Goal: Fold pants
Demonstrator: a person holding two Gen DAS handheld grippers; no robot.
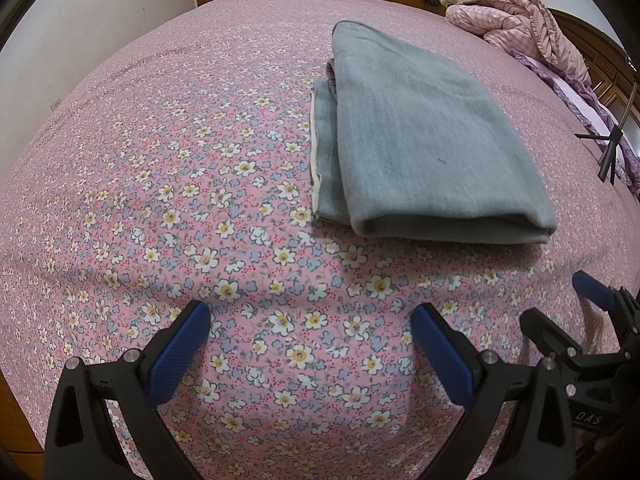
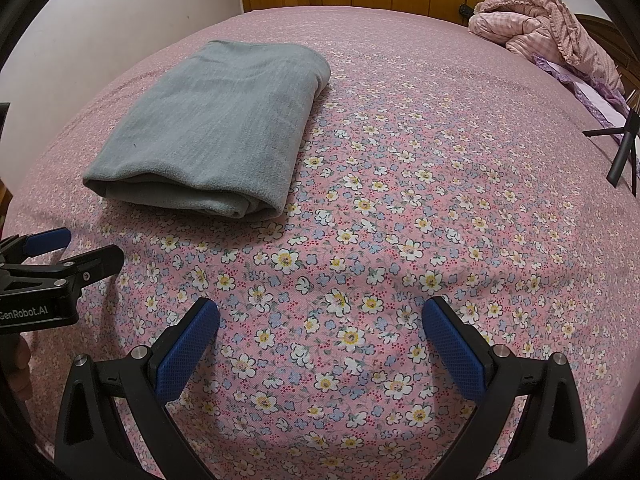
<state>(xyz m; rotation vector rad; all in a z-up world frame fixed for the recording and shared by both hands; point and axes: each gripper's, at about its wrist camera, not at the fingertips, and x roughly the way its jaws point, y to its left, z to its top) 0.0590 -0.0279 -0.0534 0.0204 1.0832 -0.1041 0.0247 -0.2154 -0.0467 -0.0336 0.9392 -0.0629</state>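
A: where are the pants (image 1: 432,140) rn?

B: Folded stack, mid-bed, ahead of both my tongs. Fwd-right of left tongs (image 1: 310,356), fwd-left of right tongs (image 2: 320,348). Long axis runs away from me toward the far edge of the bed (image 2: 400,240), thick fold at my end.

A: tongs?

B: Both spread apart, empty, over the sheet near the bed's near edge. Neither clearly closer imo. Looks basically done.

Folded grey pants (image 2: 212,128) on floral bedsheet (image 2: 400,200)
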